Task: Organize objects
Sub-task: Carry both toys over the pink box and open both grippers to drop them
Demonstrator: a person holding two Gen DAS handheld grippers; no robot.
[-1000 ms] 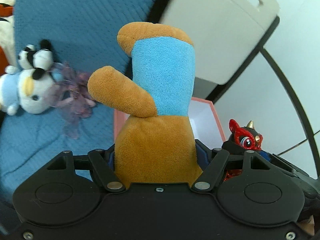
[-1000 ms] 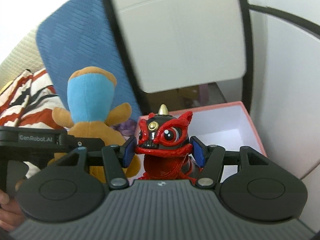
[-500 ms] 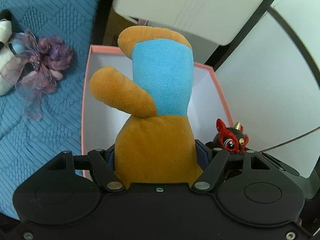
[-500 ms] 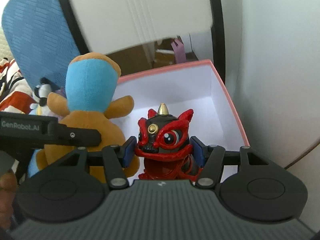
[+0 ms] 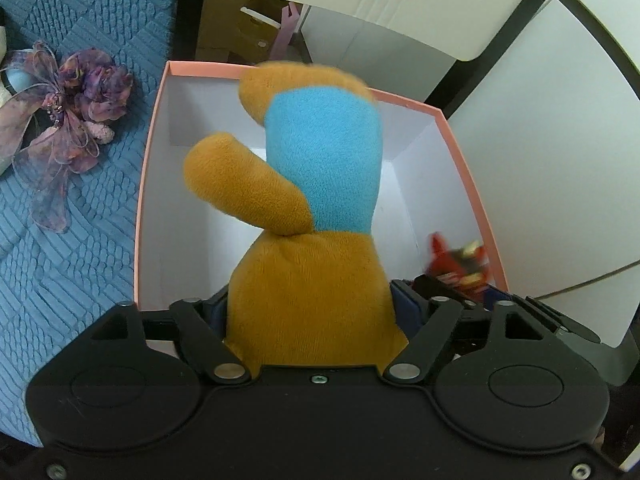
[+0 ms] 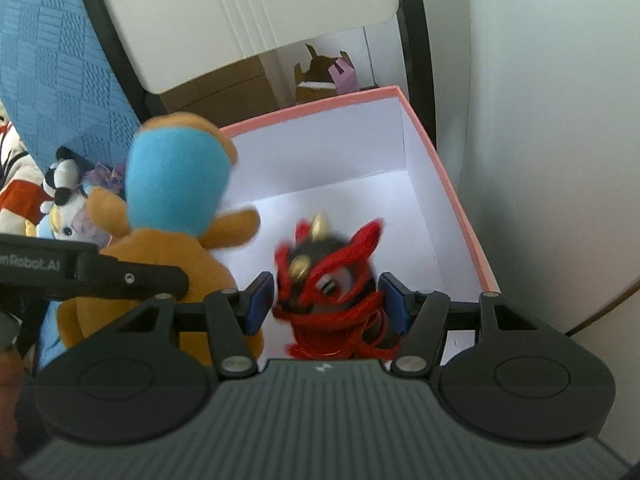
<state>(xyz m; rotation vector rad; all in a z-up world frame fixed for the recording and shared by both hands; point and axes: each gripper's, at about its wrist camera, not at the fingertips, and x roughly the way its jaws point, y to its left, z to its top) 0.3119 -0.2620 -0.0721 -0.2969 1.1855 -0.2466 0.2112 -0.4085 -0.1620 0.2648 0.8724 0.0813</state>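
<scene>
My left gripper (image 5: 310, 312) is shut on a brown and blue plush toy (image 5: 316, 220) and holds it over the pink box (image 5: 158, 128) with white inside walls. My right gripper (image 6: 326, 304) has its blue pads spread slightly wider than the red lion figurine (image 6: 332, 280), which is blurred and tilted between them over the box (image 6: 440, 184). The plush also shows in the right wrist view (image 6: 172, 200), at the left. The figurine shows low right in the left wrist view (image 5: 460, 264).
A purple ribbon flower (image 5: 68, 120) lies on the blue quilted cloth (image 5: 60, 240) left of the box. A penguin plush (image 6: 64, 200) lies beyond it. A white chair back (image 6: 240, 20) and cardboard boxes (image 6: 324, 72) stand behind the box.
Both grippers moved forward and down over the pink box. The right gripper's pads have parted and the red figurine is tipping, blurred. The left gripper still holds the plush.
</scene>
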